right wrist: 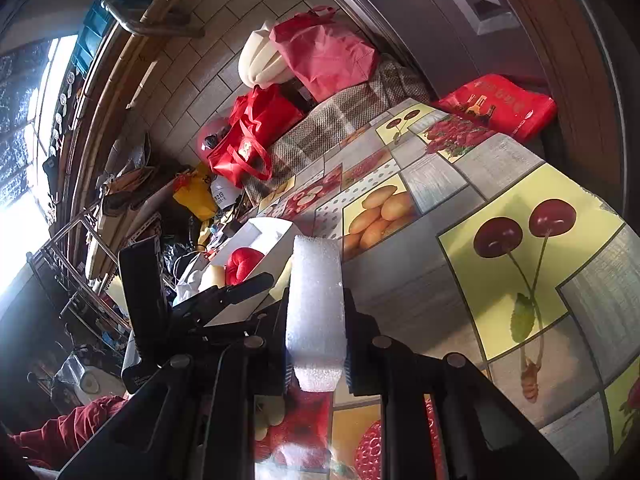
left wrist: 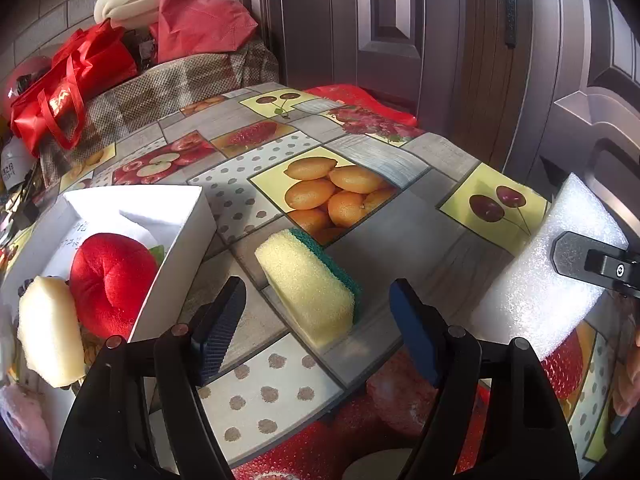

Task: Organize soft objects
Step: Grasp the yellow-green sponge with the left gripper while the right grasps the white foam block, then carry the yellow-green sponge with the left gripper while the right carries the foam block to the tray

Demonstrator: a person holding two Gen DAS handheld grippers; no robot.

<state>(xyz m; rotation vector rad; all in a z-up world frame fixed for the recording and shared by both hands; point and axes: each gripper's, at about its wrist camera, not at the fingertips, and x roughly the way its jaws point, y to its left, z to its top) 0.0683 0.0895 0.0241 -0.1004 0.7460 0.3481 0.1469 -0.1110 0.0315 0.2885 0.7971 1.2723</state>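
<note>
left wrist view: the left gripper (left wrist: 316, 316) points down at a table covered with a fruit-print oilcloth (left wrist: 400, 160). its two dark blue fingers are spread apart, and a yellow foam sponge with a green scouring back (left wrist: 308, 284) lies on the oilcloth between and just ahead of them; neither pad touches it. to the left of the gripper stands a shallow white cardboard box (left wrist: 176, 248), and inside it lie a red plush apple-shaped toy (left wrist: 114, 276) and a pale yellow foam block (left wrist: 48, 336), the two touching. to the right of the gripper, a white foam sheet piece (left wrist: 552, 276) is held up off the table, with a black finger of the right gripper (left wrist: 592, 266) pressed on its face. far ahead and left, a red shopping bag (left wrist: 68, 96) sits on a checked woven cloth (left wrist: 180, 84).

right wrist view: the right gripper (right wrist: 316, 340) is pressed together on the white foam sheet piece (right wrist: 316, 304), which stands upright between its pads, above the fruit-print oilcloth (right wrist: 520, 280). to its left, the left gripper's black finger (right wrist: 244, 286) shows, and beyond that the white cardboard box (right wrist: 276, 232) with the red plush toy (right wrist: 242, 264) in it. ahead lies a flat red printed bag (right wrist: 500, 104) at the far table edge.
</note>
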